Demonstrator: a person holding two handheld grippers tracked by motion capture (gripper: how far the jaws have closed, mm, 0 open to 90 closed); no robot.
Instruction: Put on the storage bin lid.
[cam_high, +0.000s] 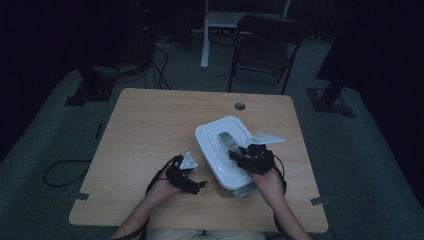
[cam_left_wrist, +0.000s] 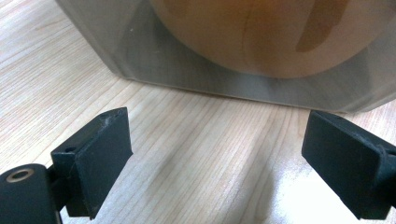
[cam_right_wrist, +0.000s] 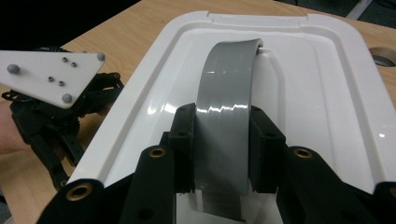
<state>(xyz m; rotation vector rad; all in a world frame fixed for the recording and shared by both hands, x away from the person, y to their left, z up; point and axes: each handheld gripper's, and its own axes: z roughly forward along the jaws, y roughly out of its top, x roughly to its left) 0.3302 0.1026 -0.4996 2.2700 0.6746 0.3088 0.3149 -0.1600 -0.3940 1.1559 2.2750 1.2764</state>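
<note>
A box with a white lid (cam_high: 212, 131) stands on the wooden table (cam_high: 150, 125), right of its middle. A curved grey handle (cam_right_wrist: 229, 88) arches over the recessed lid (cam_right_wrist: 327, 84). My right gripper (cam_right_wrist: 223, 127) is shut on that handle (cam_high: 226, 139), one pad on each side of it, and it reaches in from the box's near right (cam_high: 241, 153). My left gripper (cam_left_wrist: 219, 140) is open, low over the table, and faces the box's cloudy side wall (cam_left_wrist: 187, 70) without touching it. It sits just left of the box's near corner (cam_high: 199, 185), and its grey plate (cam_right_wrist: 51, 74) is also in the right gripper view.
A round cable hole (cam_high: 240, 106) lies in the table behind the box. A dark folding chair (cam_high: 267, 40) and a white desk leg (cam_high: 204, 40) stand beyond the far edge. Cables (cam_high: 60, 172) trail on the floor to the left. Bare tabletop spreads left of the box.
</note>
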